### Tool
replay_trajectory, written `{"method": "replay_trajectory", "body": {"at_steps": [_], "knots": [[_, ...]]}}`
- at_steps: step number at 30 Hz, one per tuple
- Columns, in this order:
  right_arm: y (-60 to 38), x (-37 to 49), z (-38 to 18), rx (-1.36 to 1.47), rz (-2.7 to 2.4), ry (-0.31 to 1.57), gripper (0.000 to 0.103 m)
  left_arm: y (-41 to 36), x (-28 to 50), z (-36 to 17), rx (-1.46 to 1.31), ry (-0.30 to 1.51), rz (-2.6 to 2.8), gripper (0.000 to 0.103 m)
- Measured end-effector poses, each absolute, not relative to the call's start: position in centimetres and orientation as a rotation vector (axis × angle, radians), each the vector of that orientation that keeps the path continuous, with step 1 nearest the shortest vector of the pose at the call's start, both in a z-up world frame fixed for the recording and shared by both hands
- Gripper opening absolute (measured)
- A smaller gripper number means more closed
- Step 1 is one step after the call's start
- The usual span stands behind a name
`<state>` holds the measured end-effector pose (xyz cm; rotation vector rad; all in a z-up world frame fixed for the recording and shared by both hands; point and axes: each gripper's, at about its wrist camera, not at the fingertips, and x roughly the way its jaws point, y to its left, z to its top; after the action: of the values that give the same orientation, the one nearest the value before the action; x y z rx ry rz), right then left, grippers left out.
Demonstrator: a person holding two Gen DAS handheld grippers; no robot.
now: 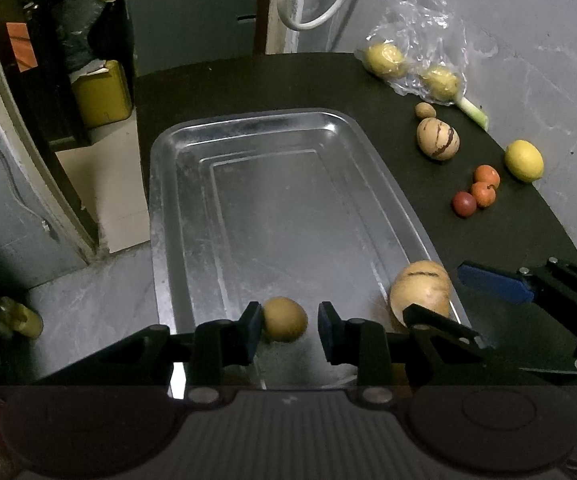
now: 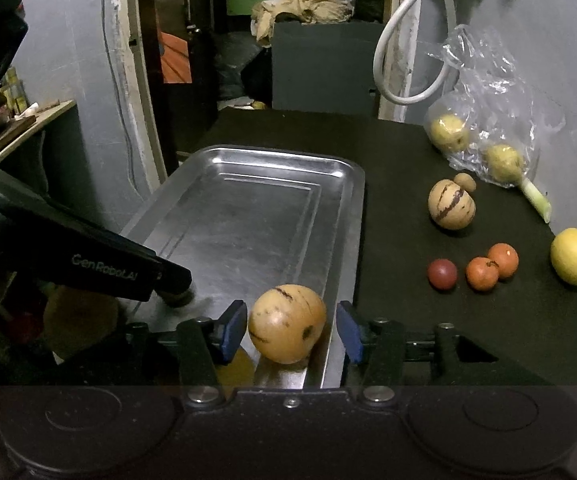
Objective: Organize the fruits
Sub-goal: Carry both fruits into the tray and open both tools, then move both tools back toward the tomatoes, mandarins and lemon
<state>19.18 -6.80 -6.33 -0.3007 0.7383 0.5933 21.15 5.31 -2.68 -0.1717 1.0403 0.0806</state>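
1. Left wrist view: the left gripper [image 1: 286, 326] stands open around a small brown fruit [image 1: 285, 318] at the near end of the metal tray [image 1: 280, 128]. One pad touches it, the other is apart. The fruit may roll when the gripper moves away.
2. Right wrist view: the right gripper [image 2: 291, 330] is open, its pads beside the striped melon [image 2: 286, 323] but not touching. The melon sits in the tray's near right corner and may roll. The lemon [image 2: 574, 256] and other fruits lie on the bench [image 2: 408, 240]; the plastic bag [image 2: 484, 128] holds two yellow fruits.

Two fruits [image 1: 285, 318] lie in the tray [image 1: 192, 200]; others [image 1: 484, 192] sit right of it.
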Motion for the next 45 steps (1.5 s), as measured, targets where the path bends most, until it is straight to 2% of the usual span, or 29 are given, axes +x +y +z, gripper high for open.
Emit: {"method": "replay_trajectory", "body": {"at_steps": [6, 9, 11, 13, 17, 31, 45], "knots": [[-7.8, 19.0, -5.5, -0.269, 0.587, 0.724, 0.069, 5.4, 20.9, -1.8, -0.197, 1.020, 0.107, 0.051], [-8.4, 18.8, -4.9, -0.246, 0.590, 0.715, 0.081, 5.5, 20.5, -1.1, -0.209, 1.004, 0.127, 0.065], [-8.8, 18.6, -4.5, -0.227, 0.593, 0.711, 0.087, 5.5, 20.1, -0.6, -0.221, 0.994, 0.148, 0.082], [-9.2, 18.5, -4.2, -0.213, 0.598, 0.712, 0.096, 5.7, 19.5, 0.0, -0.248, 0.975, 0.169, 0.090], [-9.5, 17.9, -3.7, -0.201, 0.624, 0.710, 0.101, 6.4, 17.9, 0.9, -0.310, 0.951, 0.206, 0.098], [-10.1, 15.6, -3.4, -0.238, 0.756, 0.726, 0.102, 6.2, 12.1, 1.0, -0.351, 1.014, 0.295, 0.102], [-13.0, 14.9, -4.3, -0.293, 0.723, 0.803, 0.102, 3.0, 10.7, -0.1, -0.334, 1.136, 0.246, 0.102]]}}
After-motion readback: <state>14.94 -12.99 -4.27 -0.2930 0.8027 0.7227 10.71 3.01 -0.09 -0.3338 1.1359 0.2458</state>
